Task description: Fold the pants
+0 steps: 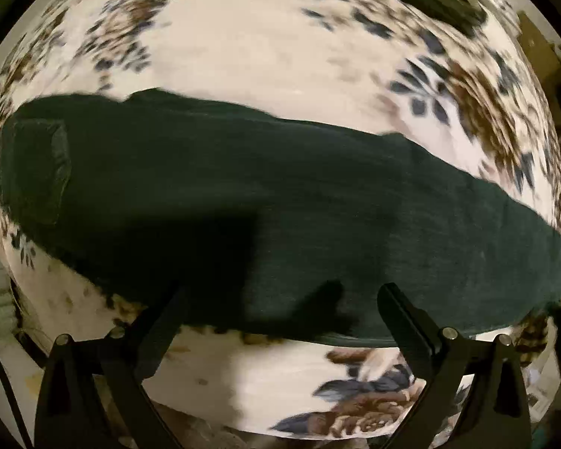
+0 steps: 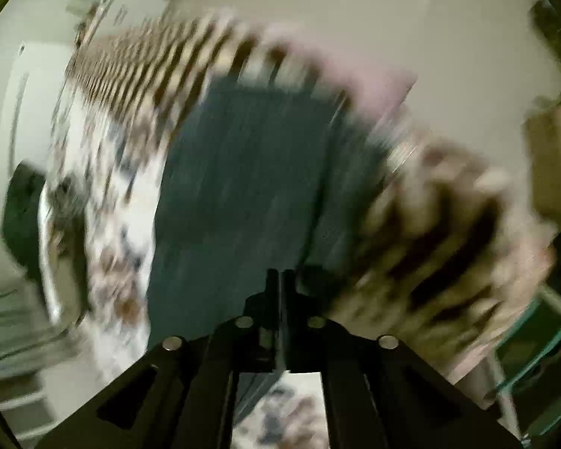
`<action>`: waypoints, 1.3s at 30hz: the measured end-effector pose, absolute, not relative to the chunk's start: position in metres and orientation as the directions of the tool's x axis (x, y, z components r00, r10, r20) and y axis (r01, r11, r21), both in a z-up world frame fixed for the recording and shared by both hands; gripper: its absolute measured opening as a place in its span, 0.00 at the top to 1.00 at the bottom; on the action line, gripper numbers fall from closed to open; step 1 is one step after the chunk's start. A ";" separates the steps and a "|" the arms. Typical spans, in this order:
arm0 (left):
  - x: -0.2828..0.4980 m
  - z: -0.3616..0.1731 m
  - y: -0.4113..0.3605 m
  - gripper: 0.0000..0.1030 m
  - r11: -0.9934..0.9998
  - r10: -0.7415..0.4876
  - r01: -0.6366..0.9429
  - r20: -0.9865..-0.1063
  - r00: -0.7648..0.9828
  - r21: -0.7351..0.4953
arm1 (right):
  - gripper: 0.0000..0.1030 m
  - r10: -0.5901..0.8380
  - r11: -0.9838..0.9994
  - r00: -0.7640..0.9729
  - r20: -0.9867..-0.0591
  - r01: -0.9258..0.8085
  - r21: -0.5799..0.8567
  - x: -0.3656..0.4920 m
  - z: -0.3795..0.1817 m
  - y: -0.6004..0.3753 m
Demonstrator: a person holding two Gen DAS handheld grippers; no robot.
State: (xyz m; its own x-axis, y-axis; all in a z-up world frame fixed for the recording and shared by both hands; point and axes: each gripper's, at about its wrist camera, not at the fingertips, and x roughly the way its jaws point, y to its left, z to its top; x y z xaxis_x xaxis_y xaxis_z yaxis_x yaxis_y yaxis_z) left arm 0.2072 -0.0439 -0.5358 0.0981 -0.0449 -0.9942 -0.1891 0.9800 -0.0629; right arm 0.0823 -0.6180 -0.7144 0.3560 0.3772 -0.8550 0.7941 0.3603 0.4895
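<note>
Dark green pants (image 1: 265, 202) lie stretched left to right across a floral blanket (image 1: 250, 56), with a back pocket at the left end. My left gripper (image 1: 280, 295) is open and empty, its fingertips (image 1: 387, 293) hovering over the pants' near edge. In the right wrist view, which is blurred by motion, my right gripper (image 2: 279, 275) is shut on the near edge of the pants (image 2: 243, 172), and the cloth runs away from the fingers.
The floral blanket (image 2: 104, 202) covers the bed on both sides of the pants. A striped brown cloth (image 2: 430, 232) lies right of the pants. A pale wall (image 2: 411, 11) is behind, and a teal-framed glass shelf (image 2: 542, 355) stands at far right.
</note>
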 end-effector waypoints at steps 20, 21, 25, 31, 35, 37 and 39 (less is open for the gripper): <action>0.183 -0.562 0.051 0.00 0.977 -0.084 -0.187 -0.988 0.129 -0.107 | 0.78 0.140 0.536 0.307 -0.941 0.776 0.332 0.121 -0.727 -0.496; 0.182 -0.563 0.050 0.00 0.976 -0.089 -0.188 -0.988 0.126 -0.112 | 0.78 0.140 0.518 0.320 -0.937 0.783 0.345 0.123 -0.730 -0.499; 0.183 -0.570 0.020 0.00 0.977 -0.095 -0.179 -0.989 0.115 -0.115 | 0.89 0.117 0.498 0.353 -0.928 0.788 0.362 0.107 -0.735 -0.517; 0.159 -0.571 -0.004 0.00 0.978 -0.094 -0.173 -0.990 0.109 -0.112 | 0.94 0.033 0.502 0.360 -0.932 0.801 0.327 0.078 -0.694 -0.521; 0.158 -0.573 -0.016 0.00 0.976 -0.091 -0.188 -0.991 0.099 -0.108 | 0.94 0.096 0.494 0.298 -0.950 0.814 0.305 0.079 -0.715 -0.531; 0.149 -0.565 0.001 0.00 0.973 -0.088 -0.205 -0.991 0.097 -0.106 | 0.78 0.160 0.512 0.226 -0.961 0.813 0.277 0.083 -0.732 -0.536; 0.145 -0.564 0.014 0.00 0.966 -0.090 -0.235 -0.991 0.099 -0.111 | 0.58 0.181 0.498 0.192 -0.965 0.828 0.258 0.079 -0.732 -0.540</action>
State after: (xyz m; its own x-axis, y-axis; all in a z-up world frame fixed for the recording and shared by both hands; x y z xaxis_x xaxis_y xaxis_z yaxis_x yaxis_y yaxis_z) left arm 0.1451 0.0137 -0.5635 0.0988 -0.0902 -0.9910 -0.2350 0.9656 -0.1113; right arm 0.0793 -0.5405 -0.7316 0.1919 0.1813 -0.9645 0.8276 0.4983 0.2583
